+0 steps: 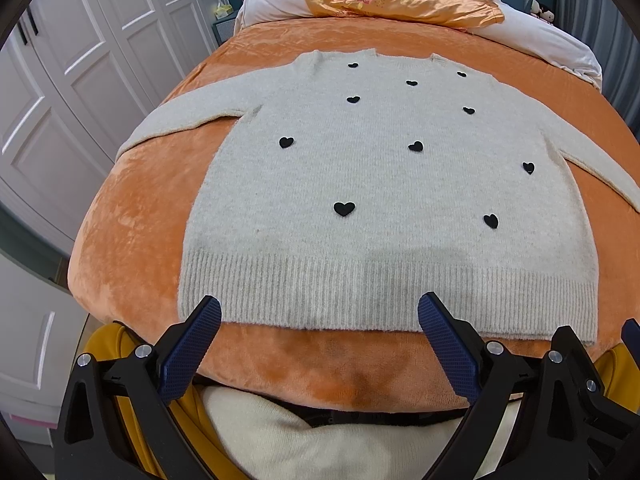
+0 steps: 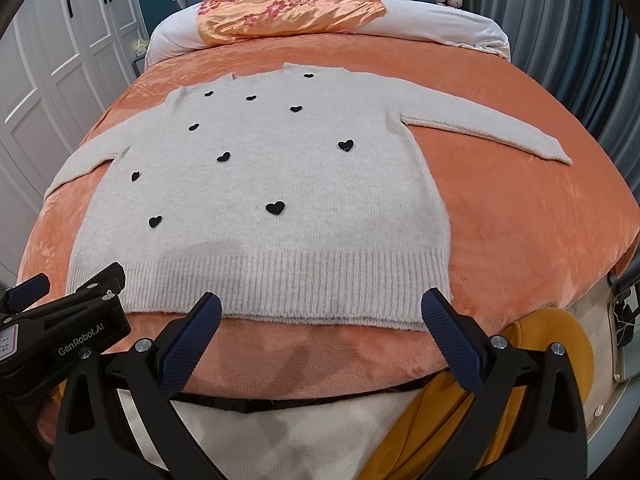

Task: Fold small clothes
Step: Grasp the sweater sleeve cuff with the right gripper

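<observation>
Two grippers, left gripper [image 1: 320, 316] and right gripper [image 2: 322, 312], spread wide, empty, near hem of flat sweater [image 1: 380, 184]. Folding unstarted; next I grab sleeve [image 2: 500, 128].

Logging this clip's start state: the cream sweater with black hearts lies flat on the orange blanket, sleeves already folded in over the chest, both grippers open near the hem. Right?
Not quite. The sleeves are not folded in: on the sweater the right sleeve lies spread out on the orange blanket, seen in the right wrist view, and the left sleeve in the left wrist view. The rest stands: left gripper and right gripper open near the hem.
</observation>
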Demonstrator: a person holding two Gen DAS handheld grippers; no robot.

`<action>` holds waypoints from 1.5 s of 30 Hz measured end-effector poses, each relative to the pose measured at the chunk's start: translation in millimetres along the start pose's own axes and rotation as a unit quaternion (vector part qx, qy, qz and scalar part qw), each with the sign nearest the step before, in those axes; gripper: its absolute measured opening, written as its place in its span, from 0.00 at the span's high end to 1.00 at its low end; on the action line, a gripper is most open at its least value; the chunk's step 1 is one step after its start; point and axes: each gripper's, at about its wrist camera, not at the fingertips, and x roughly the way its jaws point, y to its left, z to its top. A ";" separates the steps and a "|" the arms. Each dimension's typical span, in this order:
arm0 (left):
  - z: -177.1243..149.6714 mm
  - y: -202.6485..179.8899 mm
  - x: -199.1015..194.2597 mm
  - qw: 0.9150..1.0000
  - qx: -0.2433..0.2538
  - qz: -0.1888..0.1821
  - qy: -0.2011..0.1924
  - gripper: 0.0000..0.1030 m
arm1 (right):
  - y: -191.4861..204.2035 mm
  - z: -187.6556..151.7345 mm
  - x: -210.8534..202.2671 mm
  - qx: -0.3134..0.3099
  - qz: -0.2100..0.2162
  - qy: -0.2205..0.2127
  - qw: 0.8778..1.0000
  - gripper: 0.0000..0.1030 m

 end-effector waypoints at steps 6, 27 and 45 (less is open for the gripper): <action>-0.1 0.2 0.1 1.000 0.000 0.000 0.000 0.07 | -0.3 -0.9 0.5 0.000 0.000 0.001 1.000 0.05; 36.8 70.4 59.9 0.993 -0.114 0.000 0.037 0.05 | -301.4 88.8 107.5 0.312 -0.021 -0.031 0.949 0.05; 105.3 64.8 117.5 0.988 -0.143 0.011 0.055 0.06 | -422.7 209.8 179.7 0.402 0.007 -0.117 0.908 0.89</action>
